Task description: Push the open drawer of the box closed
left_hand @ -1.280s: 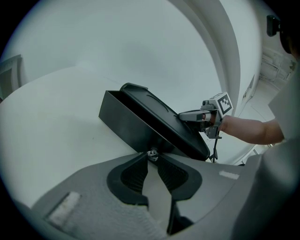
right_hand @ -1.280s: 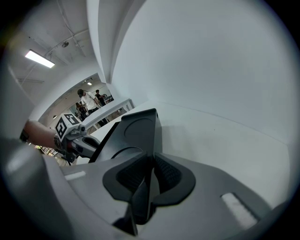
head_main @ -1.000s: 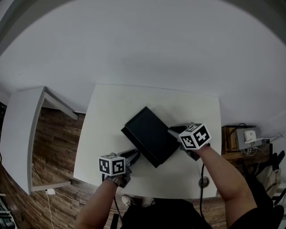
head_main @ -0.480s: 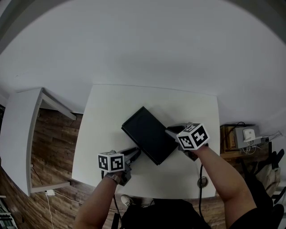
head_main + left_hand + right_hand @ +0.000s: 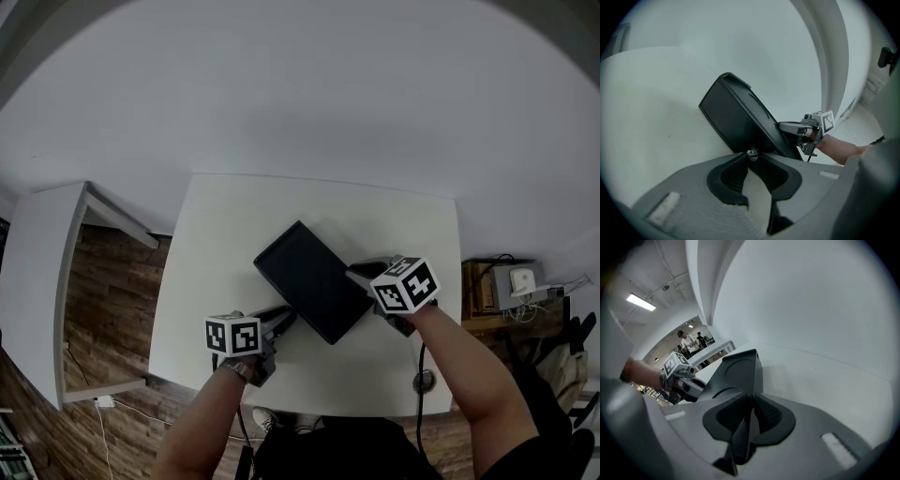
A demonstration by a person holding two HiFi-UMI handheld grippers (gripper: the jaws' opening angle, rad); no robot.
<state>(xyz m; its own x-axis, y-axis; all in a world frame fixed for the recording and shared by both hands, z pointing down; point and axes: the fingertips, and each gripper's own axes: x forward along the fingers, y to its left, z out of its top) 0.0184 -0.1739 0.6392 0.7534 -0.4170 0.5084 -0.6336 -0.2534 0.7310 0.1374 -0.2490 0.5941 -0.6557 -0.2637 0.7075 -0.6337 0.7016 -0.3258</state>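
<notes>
Movement in the last second has been slight. In the head view the left gripper [image 5: 279, 323] has been eased a little up the table [image 5: 220, 216], and the near end of the box [image 5: 309, 279] has gone with it, so that the box looks a touch shorter than it did. The right gripper [image 5: 360, 277] has not been shifted. Its jaws are clamped on a thin edge of the box, which is seen running between the pads in the right gripper view, and the box is thereby kept from sliding.

The left jaws are brought together at the tips and set against the near face of the box, where a small metal knob [image 5: 752, 153] shows just at the tips. Whether the knob is pinched cannot be told.

The box lies askew near the middle of the table, between the two grippers. No drawer is seen standing out from it, so the push is judged finished or nearly so.
</notes>
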